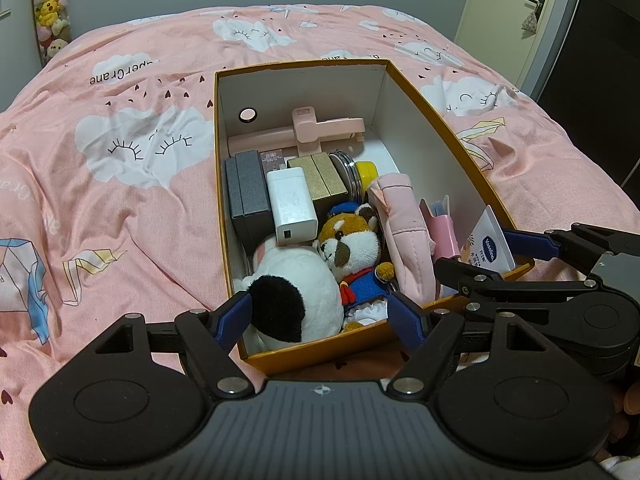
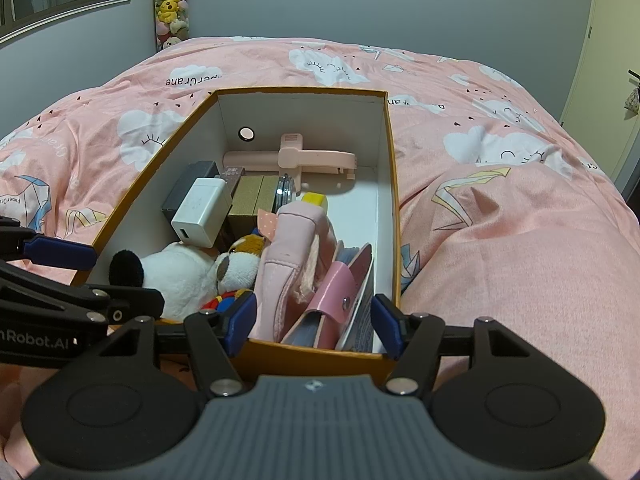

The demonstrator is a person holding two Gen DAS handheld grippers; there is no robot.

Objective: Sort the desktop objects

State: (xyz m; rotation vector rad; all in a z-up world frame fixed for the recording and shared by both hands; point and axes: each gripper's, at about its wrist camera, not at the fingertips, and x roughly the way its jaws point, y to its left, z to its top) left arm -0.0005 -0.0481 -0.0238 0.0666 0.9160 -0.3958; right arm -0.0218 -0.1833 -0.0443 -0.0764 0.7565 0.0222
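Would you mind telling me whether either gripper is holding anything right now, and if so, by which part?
Nothing is held. The left gripper and the right gripper both stand open at the near end of the box, with nothing clamped between their pads.

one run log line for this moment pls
stage: items packed | orange cardboard box on pink bedspread | left hand-held gripper: open, empty | right hand-held gripper: open, empty

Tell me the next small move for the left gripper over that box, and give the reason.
Probably lower the left gripper onto the black-and-white plush. Its jaws stand open and empty at the near end of the orange box, with the plush right between and below them, lying on top and unblocked. The right gripper is also open, holding nothing.
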